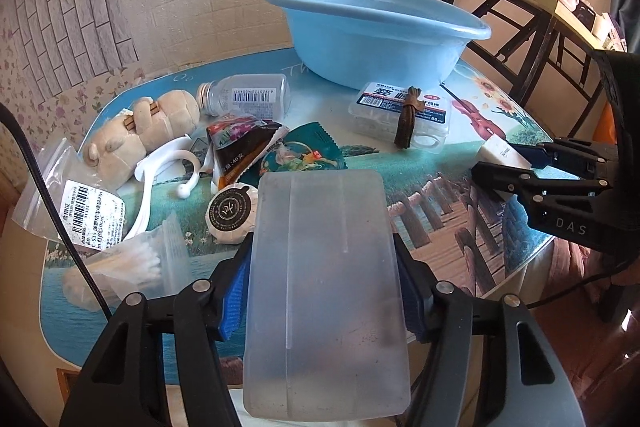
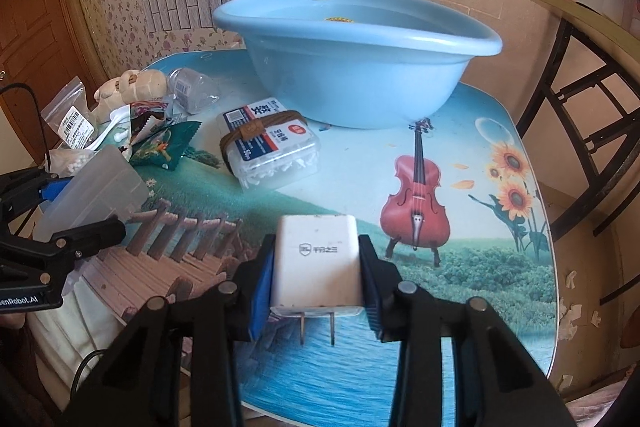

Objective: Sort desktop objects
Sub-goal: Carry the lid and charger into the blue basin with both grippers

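Frosted translucent plastic box (image 1: 326, 291): clamped between the blue pads of your left hand-held gripper (image 1: 320, 283), jaws about half closed on its long sides, its far end reaching out over the near edge of the tabletop (image 1: 440, 195). Whether the box rests on the tabletop or is lifted cannot be told.

White wall charger (image 2: 318, 263): pinched between the pads of your right hand-held gripper (image 2: 316, 283), jaws drawn in to its narrow width, the two metal prongs pointing back towards you, the printed face up.

Ahead of the box on your left: a round wrapped soap (image 1: 232, 213) just beside its far corner, a green snack packet (image 1: 304, 155), a dark sachet (image 1: 240, 143), a white plastic hook (image 1: 160, 179), a plush toy (image 1: 140, 131), an empty clear bottle (image 1: 248, 95) on its side, a labelled zip bag (image 1: 80, 203) and a bag of cotton swabs (image 1: 124, 267).

Centre of the tabletop: a clear floss-pick case (image 2: 272, 151) with a brown cord (image 2: 256, 129) lying across it.

Far edge: a light blue basin (image 2: 356, 59), standing upright.
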Available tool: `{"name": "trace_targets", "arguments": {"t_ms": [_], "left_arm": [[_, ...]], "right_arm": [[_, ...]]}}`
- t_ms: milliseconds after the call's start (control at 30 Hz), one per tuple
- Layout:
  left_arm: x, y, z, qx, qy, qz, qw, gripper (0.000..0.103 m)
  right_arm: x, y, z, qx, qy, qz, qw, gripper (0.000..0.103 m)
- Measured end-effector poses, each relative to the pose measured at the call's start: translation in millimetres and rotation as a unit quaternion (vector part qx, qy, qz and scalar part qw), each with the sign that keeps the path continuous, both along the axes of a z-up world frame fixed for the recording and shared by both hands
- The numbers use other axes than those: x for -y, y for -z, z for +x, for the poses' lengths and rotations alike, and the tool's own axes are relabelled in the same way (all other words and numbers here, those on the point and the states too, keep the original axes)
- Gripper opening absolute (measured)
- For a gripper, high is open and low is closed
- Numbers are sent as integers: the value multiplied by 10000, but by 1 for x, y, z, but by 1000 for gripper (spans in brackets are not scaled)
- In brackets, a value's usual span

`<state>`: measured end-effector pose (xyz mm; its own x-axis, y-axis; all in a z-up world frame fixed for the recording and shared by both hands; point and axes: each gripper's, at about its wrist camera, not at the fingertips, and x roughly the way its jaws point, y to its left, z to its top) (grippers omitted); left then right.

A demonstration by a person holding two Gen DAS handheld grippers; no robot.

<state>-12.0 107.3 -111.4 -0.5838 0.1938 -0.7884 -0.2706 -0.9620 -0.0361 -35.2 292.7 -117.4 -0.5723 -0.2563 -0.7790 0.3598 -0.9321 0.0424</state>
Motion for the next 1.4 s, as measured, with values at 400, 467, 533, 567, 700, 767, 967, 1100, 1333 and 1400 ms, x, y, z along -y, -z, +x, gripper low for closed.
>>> {"name": "trace_targets", "arguments": {"t_ms": [400, 467, 533, 567, 700, 767, 967, 1100, 1333, 1400], "left_arm": [[1, -60, -3, -569, 124, 246, 9980, 62], [-1, -71, -6, -692, 175, 308, 9970, 62], [-3, -82, -10, -782, 209, 428, 9958, 62], [-2, -87, -12, -839, 219, 481, 9951, 62], [-6, -105, -21, -1155, 189, 533, 9917, 62], [-8, -109, -29, -1224, 184, 528, 9909, 62], [-14, -122, -55, -1404, 130, 535, 9886, 62], [-21, -127, -72, -1461, 233, 520, 9876, 62], [-31, -122, -108, -1446, 328, 301, 9885, 62], [-32, -118, -118, -1389, 328, 293, 9893, 62]], "right_arm": [[-9, -58, 12, -753, 2, -305, 9967, 38], [-11, -69, 13, -869, -4, -386, 9955, 38], [-11, -78, 14, -982, -6, -444, 9942, 38], [-11, -83, 13, -1040, -11, -468, 9935, 38], [-12, -96, 11, -1244, -49, -579, 9905, 38], [-11, -102, 5, -1310, -62, -627, 9894, 38], [-10, -118, -16, -1526, -96, -707, 9857, 38], [-8, -122, -39, -1497, -100, -727, 9860, 38], [-3, -115, -81, -1226, -90, -688, 9900, 38], [0, -111, -92, -1137, -126, -648, 9913, 38]]}}
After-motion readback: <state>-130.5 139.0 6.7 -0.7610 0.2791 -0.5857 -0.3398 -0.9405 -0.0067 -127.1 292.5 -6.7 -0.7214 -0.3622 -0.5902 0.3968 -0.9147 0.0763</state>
